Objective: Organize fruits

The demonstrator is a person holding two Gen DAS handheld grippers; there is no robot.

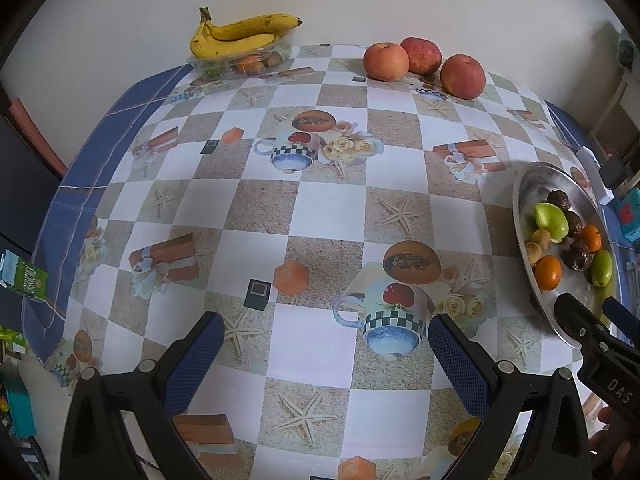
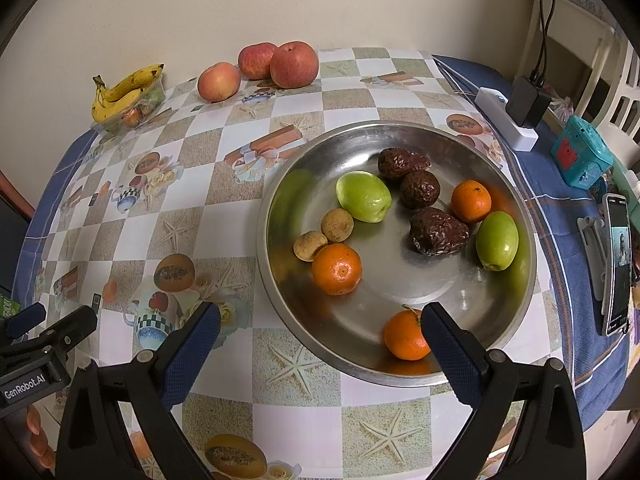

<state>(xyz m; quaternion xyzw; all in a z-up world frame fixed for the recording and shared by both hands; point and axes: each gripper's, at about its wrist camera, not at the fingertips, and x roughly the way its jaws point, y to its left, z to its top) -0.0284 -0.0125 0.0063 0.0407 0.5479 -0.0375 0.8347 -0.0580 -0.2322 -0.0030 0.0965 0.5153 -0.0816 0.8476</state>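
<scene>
Both grippers hang over the patterned tablecloth (image 1: 320,208) with their blue-padded fingers spread wide and nothing between them. The right gripper (image 2: 320,340) sits at the near rim of the steel plate (image 2: 400,292), and a small orange (image 2: 406,336) lies just beside, perhaps touching, its right finger (image 2: 452,356) – contact cannot be told for sure. Inside the plate, toward 12 o'clock, rest three wrinkled dark fruits (image 2: 420,190); a green fruit (image 2: 363,197) lies at about 11 o'clock and a second green fruit (image 2: 497,241) at 3 o'clock. Another orange (image 2: 471,201) sits at 2 o'clock, a third orange (image 2: 337,269) at 9 o'clock, touching two small brown round fruits (image 2: 324,234). The left gripper (image 1: 324,356) hovers over bare cloth, well apart from any fruit – the plate lies at its 3 o'clock. At the far edge of the table, toward 12 o'clock, three apples (image 1: 424,66) stand in a close cluster, and at 11 o'clock a bunch of bananas (image 1: 240,36) lies on top of a clear plastic tray (image 1: 224,66) holding more small fruit. A phone (image 2: 616,264) stands propped at 3 o'clock of the plate
</scene>
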